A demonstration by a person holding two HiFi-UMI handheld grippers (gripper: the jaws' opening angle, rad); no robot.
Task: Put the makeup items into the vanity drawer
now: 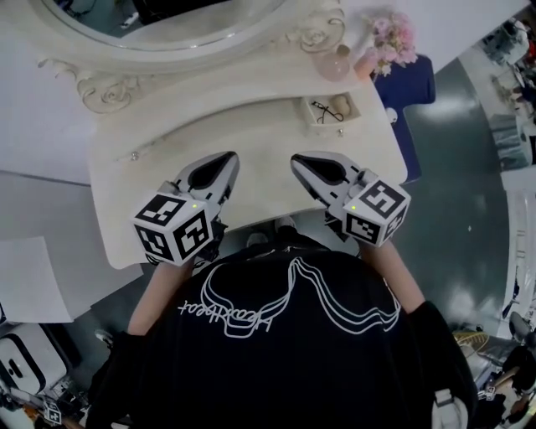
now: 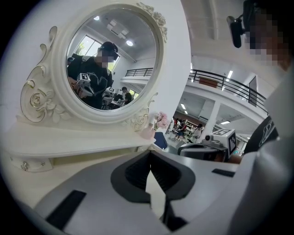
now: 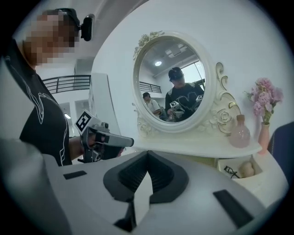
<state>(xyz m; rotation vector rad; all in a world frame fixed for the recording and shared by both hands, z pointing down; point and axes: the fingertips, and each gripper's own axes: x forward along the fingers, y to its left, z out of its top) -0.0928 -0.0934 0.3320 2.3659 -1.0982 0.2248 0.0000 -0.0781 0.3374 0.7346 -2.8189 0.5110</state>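
A cream vanity (image 1: 159,180) stands below me, with a small open drawer (image 1: 311,117) at its back right. An eyelash curler (image 1: 324,107) and a beige makeup sponge (image 1: 342,104) lie inside it; the right gripper view shows the same drawer (image 3: 229,161), the curler (image 3: 231,171) and the sponge (image 3: 246,169). My left gripper (image 1: 228,157) hovers over the front of the tabletop, jaws shut and empty (image 2: 149,155). My right gripper (image 1: 297,161) hovers beside it, also shut with nothing between its jaws (image 3: 147,153). No other makeup item is visible on the tabletop.
An oval mirror (image 1: 167,21) in a carved frame rises at the back. A pink bottle (image 1: 333,65) and a vase of pink flowers (image 1: 387,38) stand on the shelf at the back right. A navy seat (image 1: 419,84) stands to the right of the vanity.
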